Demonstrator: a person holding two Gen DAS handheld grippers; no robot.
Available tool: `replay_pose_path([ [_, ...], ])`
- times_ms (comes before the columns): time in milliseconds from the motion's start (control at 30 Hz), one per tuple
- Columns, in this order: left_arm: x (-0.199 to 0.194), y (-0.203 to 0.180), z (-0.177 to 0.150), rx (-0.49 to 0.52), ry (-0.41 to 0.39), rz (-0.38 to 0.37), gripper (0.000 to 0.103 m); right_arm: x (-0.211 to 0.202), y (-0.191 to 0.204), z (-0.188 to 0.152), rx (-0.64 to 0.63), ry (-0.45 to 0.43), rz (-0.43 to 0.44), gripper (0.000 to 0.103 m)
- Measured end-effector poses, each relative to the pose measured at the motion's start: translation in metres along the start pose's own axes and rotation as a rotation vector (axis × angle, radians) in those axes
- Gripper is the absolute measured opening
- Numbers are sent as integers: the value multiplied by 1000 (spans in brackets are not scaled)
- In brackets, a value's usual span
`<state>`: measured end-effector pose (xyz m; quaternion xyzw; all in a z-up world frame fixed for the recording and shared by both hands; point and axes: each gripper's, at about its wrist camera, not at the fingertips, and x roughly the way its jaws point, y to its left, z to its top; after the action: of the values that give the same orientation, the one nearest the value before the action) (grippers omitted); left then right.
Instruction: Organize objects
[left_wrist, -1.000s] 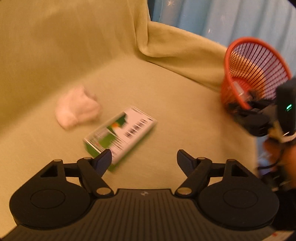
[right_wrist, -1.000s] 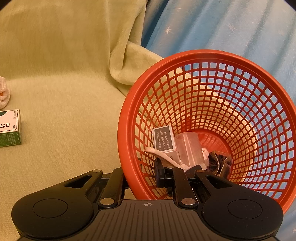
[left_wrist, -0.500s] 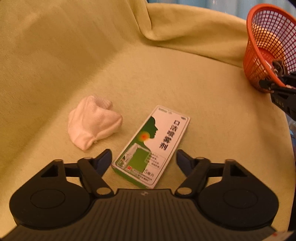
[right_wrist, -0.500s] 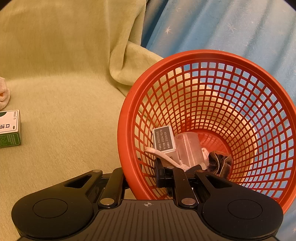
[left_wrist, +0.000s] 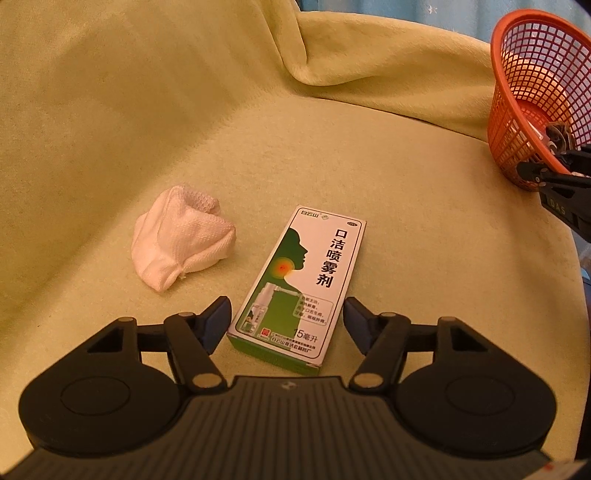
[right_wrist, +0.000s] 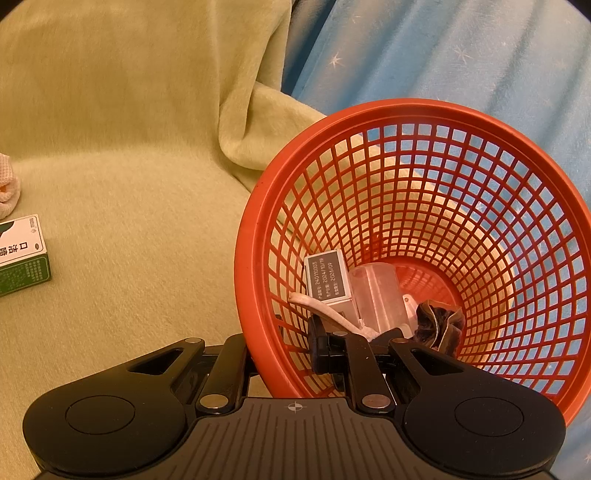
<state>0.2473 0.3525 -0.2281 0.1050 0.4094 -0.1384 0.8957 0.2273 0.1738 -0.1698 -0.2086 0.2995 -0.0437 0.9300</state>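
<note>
The left gripper (left_wrist: 287, 320) is hovering with its jaws spread wide on either side of the near end of the green-and-white spray box (left_wrist: 299, 288), which is lying flat on the yellow-green blanket (left_wrist: 147, 129) just right of a balled white sock (left_wrist: 181, 243). The right gripper (right_wrist: 284, 343) is clamping the near rim of the tilted red basket (right_wrist: 258, 206), sitting far right and holding a small grey box (right_wrist: 328, 280).

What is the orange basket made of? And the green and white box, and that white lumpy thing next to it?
The orange basket looks like moulded plastic: smooth, slightly shiny rim and a stiff grid of holes. The green and white box seems to be thin printed cardboard, with sharp folded edges and a smooth printed face. The white lumpy thing looks like soft knitted or woven cloth, maybe a sock; its bumpy weave shows.
</note>
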Motion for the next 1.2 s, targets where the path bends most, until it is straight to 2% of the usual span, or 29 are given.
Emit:
replay_pose_path([
  [167,6,-8,0,27,-5,13,62,0,1,0,-1,0,0,11],
  [367,-2,-15,-2,62,0,13,53,0,0,0,-2,0,0,11],
  [467,-9,-20,-6,87,4,22,52,0,1,0,-3,0,0,11],
  [667,-10,-17,-13,36,-1,-4,54,-1,1,-1,-2,0,1,11],
  [800,-3,-18,-15,38,18,3,56,-1,1,-1,-4,0,1,11],
  [967,-4,-19,-16,51,20,19,51,-1,1,-1,-4,0,1,11],
  [1200,-22,-23,-7,83,-6,28,50,-2,1,-1,-5,1,2,11],
])
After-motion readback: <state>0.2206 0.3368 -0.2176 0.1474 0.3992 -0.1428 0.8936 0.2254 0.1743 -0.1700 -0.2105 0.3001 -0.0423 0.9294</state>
